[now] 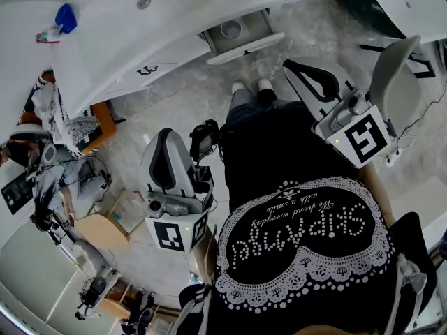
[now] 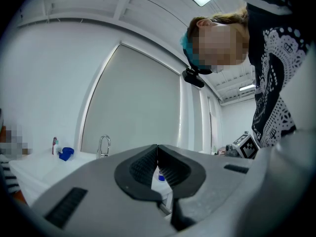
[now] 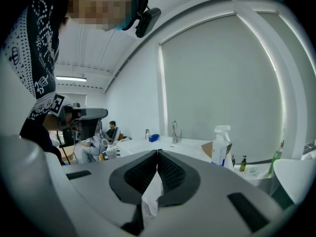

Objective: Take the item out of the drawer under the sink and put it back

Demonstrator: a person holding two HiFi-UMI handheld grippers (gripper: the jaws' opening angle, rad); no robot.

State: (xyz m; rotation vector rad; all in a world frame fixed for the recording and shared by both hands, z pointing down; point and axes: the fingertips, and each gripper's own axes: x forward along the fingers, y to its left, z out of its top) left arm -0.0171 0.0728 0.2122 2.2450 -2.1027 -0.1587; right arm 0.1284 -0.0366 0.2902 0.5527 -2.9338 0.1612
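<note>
In the head view the white sink counter (image 1: 126, 40) lies ahead. The drawer (image 1: 244, 40) under it stands pulled out, and a round pale item (image 1: 230, 28) rests inside. My left gripper (image 1: 165, 132) hangs at the left, well short of the counter. Its jaws (image 2: 157, 147) are shut and hold nothing. The right gripper (image 1: 288, 64) is nearer the drawer and off to its right. The right gripper view shows it (image 3: 158, 152) with the tips touching, shut. Only a pale surface shows through the gap below the pads.
A faucet (image 2: 102, 144) and a blue object (image 2: 65, 153) stand on the counter, with a white spray bottle (image 3: 220, 144) further along. A cardboard box (image 1: 105, 229) and loose gear crowd the floor at left. A seated person (image 3: 112, 128) is far back.
</note>
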